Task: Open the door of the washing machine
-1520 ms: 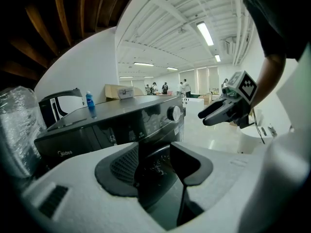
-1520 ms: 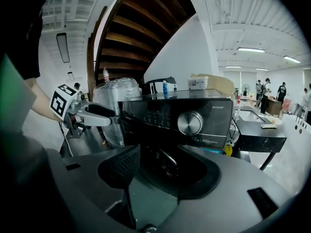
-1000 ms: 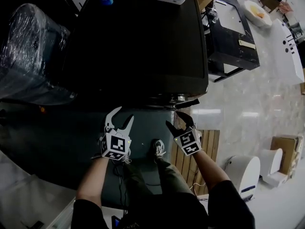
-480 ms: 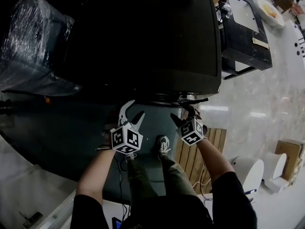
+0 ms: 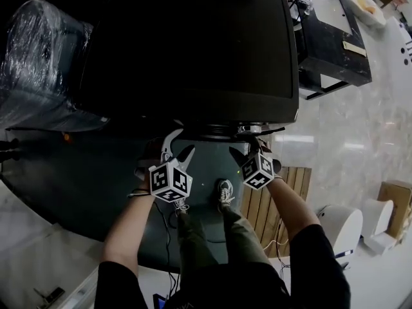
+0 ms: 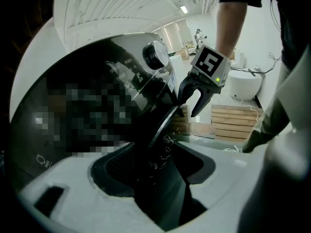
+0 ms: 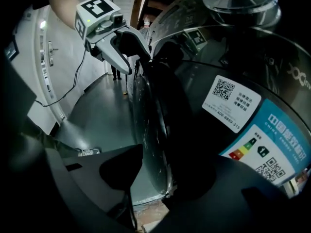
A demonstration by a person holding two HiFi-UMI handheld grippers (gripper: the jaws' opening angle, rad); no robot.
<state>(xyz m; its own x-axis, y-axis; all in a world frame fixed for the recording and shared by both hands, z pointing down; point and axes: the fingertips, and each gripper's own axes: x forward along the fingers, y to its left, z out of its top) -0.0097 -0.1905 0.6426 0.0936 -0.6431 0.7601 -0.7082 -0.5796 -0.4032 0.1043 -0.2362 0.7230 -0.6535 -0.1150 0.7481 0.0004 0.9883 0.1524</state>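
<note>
Glossy black glass in a bright metal rim makes up the door (image 7: 155, 130) of the washing machine (image 5: 193, 44), which faces me on the machine's front, just under the near edge of the top panel. Both tools are at that door, the left gripper (image 5: 179, 144) at its left side and the right gripper (image 5: 248, 148) at its right, each pointing down and inward. The left fingers have just been opening and stand wide; the door's rim runs up between them with neither pad pressing on it. The right fingers have just been closing, and the rim lies between them too, close to one finger with floor showing in the gap at the other, so I read no grip yet. I judge the door stiff, weighty on its hinge and slick on the glass, held by a latch needing a firm pull. The rim's edge looks the better hold; I cannot tell which side carries the hinge.
</note>
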